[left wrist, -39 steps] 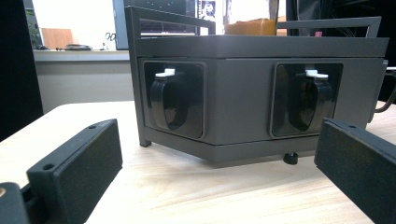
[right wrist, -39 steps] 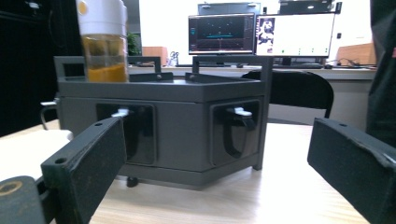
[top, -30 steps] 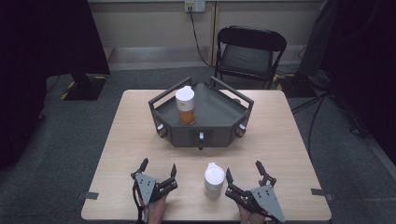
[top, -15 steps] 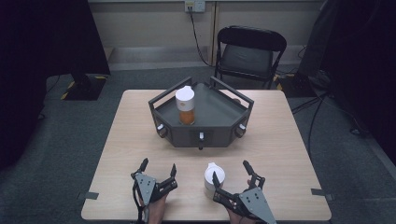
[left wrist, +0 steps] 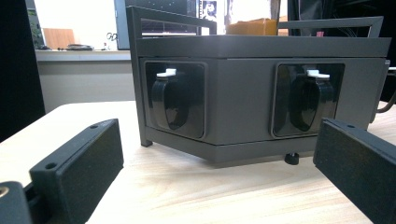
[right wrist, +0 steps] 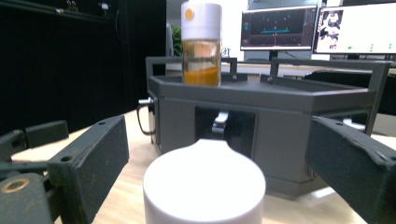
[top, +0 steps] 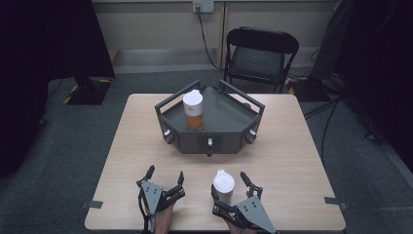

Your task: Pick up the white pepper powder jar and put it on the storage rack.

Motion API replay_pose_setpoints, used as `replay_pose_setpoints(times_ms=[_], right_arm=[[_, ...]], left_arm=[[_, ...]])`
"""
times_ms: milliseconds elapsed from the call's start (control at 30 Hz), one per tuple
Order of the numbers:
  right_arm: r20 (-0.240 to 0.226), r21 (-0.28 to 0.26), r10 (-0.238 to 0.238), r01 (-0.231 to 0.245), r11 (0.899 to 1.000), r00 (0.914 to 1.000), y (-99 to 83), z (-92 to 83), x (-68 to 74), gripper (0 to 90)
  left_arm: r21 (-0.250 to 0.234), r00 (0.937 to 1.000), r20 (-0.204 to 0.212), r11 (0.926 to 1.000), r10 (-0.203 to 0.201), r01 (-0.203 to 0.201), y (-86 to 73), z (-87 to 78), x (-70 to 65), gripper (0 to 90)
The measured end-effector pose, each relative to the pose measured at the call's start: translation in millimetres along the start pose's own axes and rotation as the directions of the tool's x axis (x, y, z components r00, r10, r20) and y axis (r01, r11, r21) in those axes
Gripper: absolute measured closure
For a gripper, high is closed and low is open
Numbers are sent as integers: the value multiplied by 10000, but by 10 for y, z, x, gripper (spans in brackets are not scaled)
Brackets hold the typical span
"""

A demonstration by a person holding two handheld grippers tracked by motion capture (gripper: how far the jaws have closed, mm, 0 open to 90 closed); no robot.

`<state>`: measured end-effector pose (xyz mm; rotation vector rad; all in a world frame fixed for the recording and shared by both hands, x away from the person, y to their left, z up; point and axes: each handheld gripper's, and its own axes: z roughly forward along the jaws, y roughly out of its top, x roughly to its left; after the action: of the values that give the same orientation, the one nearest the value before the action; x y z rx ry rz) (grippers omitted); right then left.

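A white-capped bottle (top: 223,184) stands on the table near the front edge. My right gripper (top: 228,184) has a jaw on each side of it. The jaws have just been closing, and in the right gripper view the white cap (right wrist: 204,184) still has a gap to each pad (right wrist: 100,154), so the gripper is open. My left gripper (top: 166,171) rests open to the left of it with nothing between its jaws, facing the dark grey tray (left wrist: 243,93). A second bottle (top: 194,109) with orange contents and a white cap stands upright on that tray (top: 234,141).
The tray with raised handles sits mid-table on the wooden table (top: 292,146), with latches on its front faces. A black folding chair (top: 260,53) stands behind the table. Bare wood lies left and right of the tray.
The right gripper has moved left and forward from beside the white-capped bottle until its jaws stand on either side of it. The left gripper has stayed put.
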<state>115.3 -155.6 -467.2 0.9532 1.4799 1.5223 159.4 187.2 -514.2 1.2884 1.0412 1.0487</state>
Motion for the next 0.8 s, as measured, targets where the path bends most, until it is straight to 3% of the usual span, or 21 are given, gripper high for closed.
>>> replay_pose_setpoints(times_ms=[300, 467, 800], right_arm=[[-197, 235, 91, -86, 9997, 9998, -128, 17, -30, 134], [-417, 603, 258, -232, 9979, 9988, -131, 56, -65, 172], [-607, 763, 544, -497, 9958, 9967, -167, 72, -108, 252]], left_arm=[[0, 10000, 1, 10000, -1, 1, 0, 0, 0, 12], [-1, 10000, 34, 10000, -2, 2, 0, 0, 6, 11], [-2, 10000, 39, 10000, -3, 3, 0, 1, 7, 12]])
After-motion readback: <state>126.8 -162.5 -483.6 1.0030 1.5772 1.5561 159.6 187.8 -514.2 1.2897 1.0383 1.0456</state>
